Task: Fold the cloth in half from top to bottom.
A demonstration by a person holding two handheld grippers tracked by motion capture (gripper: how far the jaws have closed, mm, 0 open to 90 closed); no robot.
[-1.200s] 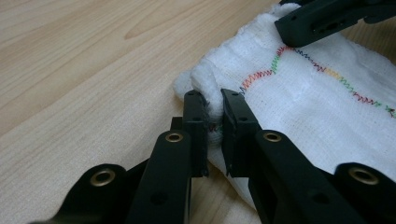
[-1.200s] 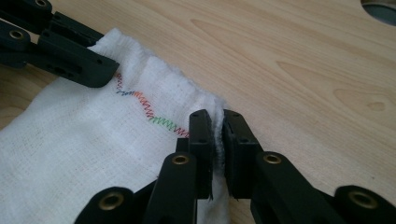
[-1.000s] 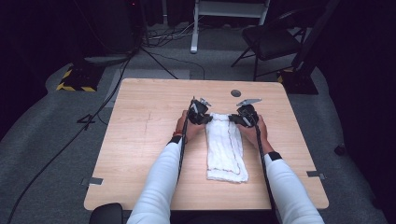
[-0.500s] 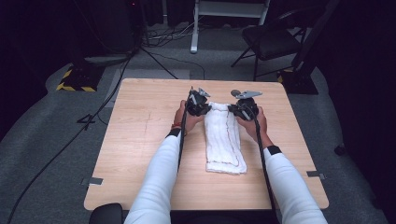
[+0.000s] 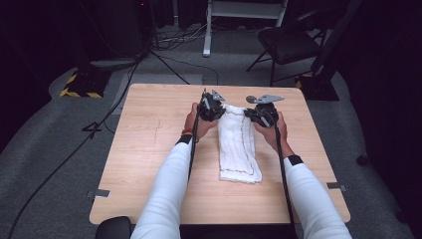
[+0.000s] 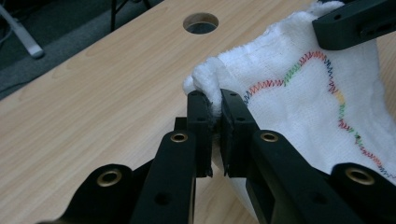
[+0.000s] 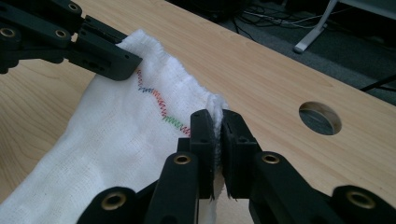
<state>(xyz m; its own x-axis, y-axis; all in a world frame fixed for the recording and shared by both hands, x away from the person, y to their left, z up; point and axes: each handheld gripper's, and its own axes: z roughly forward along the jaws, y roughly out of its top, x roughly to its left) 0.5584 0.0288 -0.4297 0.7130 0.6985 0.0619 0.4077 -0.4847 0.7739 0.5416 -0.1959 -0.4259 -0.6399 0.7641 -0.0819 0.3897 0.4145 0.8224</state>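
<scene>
My left gripper [image 5: 213, 105] is closed on one far corner of the white towel [image 5: 238, 144], and my right gripper [image 5: 261, 115] pinches the other far corner, so both hold the cloth tightly between their jaws. The towel lies folded lengthwise on the wooden table [image 5: 149, 149], with its far end lifted between my grippers, and a multicoloured stitch line [image 6: 322, 88] runs along it. A round hole [image 7: 320, 118] in the table is near the towel's far end.

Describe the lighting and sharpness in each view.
High view: table lit, surrounding room dark, white towel nearly washed out. Left gripper view: towel stitching crisp, near jaws slightly soft. Right gripper view: even light, the table's hole and the background softer.
</scene>
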